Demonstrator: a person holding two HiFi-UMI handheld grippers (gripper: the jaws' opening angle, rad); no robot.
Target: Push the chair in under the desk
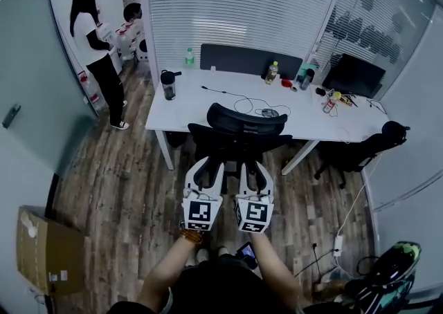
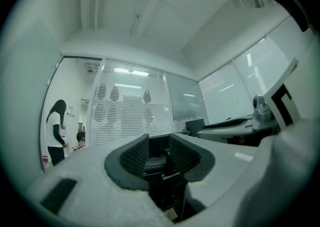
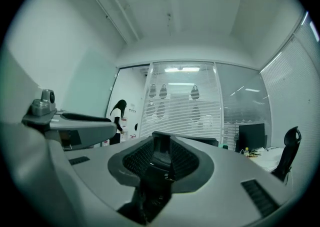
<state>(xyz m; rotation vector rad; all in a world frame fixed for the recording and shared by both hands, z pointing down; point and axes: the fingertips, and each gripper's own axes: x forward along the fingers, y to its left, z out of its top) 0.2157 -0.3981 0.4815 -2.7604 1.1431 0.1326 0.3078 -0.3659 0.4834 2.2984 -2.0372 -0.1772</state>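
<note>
A black mesh-backed office chair (image 1: 239,136) stands in front of the white desk (image 1: 208,108), its back towards me and its seat partly under the desk edge. My left gripper (image 1: 206,167) and right gripper (image 1: 253,169) are side by side at the lower part of the chair's back. In the left gripper view the jaws stand narrow, with a dark part of the chair (image 2: 159,163) filling the gap between the pads. The right gripper view shows the same: a dark upright piece of the chair (image 3: 161,153) sits between the pads (image 3: 137,161).
On the desk are a dark bottle (image 1: 168,86), cables, several drinks and a monitor (image 1: 356,74). A second black chair (image 1: 360,150) is at the right. A person (image 1: 97,57) stands at the far left. A cardboard box (image 1: 48,254) lies on the floor.
</note>
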